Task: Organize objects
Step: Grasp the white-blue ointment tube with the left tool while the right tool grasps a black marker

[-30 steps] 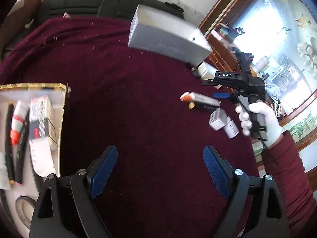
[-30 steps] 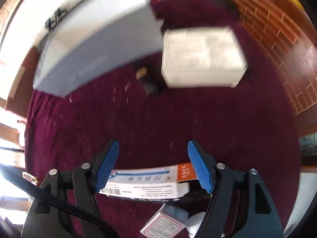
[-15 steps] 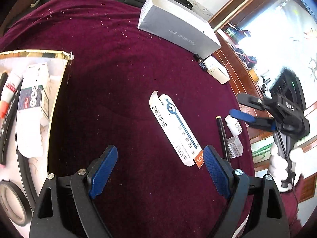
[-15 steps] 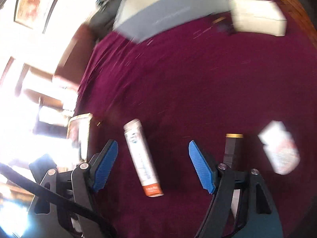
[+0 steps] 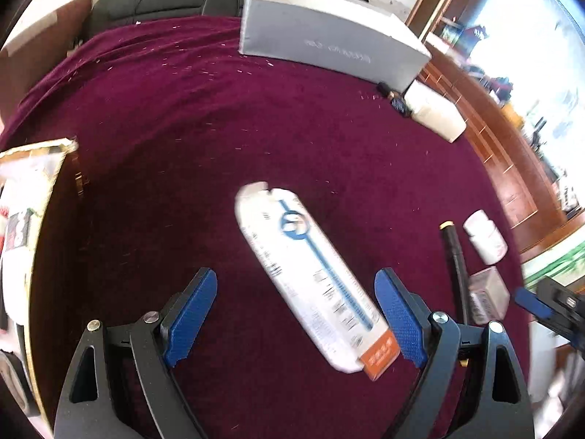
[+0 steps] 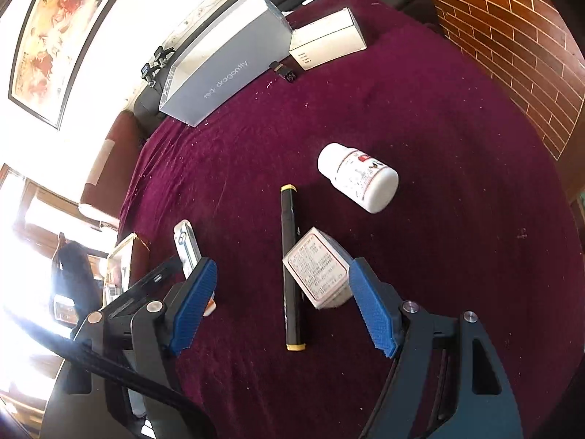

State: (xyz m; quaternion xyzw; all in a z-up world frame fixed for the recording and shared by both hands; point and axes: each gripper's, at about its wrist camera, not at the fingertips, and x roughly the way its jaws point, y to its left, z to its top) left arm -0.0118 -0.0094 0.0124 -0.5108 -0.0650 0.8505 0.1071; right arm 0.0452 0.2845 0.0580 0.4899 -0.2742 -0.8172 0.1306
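Maroon cloth covers the desk in both views.

Left wrist view: left gripper pitched down over the desk's near middle, jaws wide apart, nothing between the pads in contact. Long white carton with blue print and an orange end lies flat on the cloth, diagonal, its orange end just beside the right-hand blue pad; can't tell if it touches. Frame is motion-blurred. Gold-edged tray at the left edge, contents too blurred to name. Grey box at the far edge, white box just beside its right end, small black item between them at the base. Toward the right edge: black marker, white bottle on its side, small clear-wrapped box, all near each other. Right gripper's blue tip pokes in at the right edge.

Right wrist view: right gripper tilted down over the right-hand group, jaws apart, holding nothing. Black marker with yellow ends lies lengthwise between the pads; small box sits touching its right side, just inside the right pad. White bottle on its side farther out, apart from both. Long white carton partly hidden behind the left pad. Grey box and white box at the far edge, touching at a corner.
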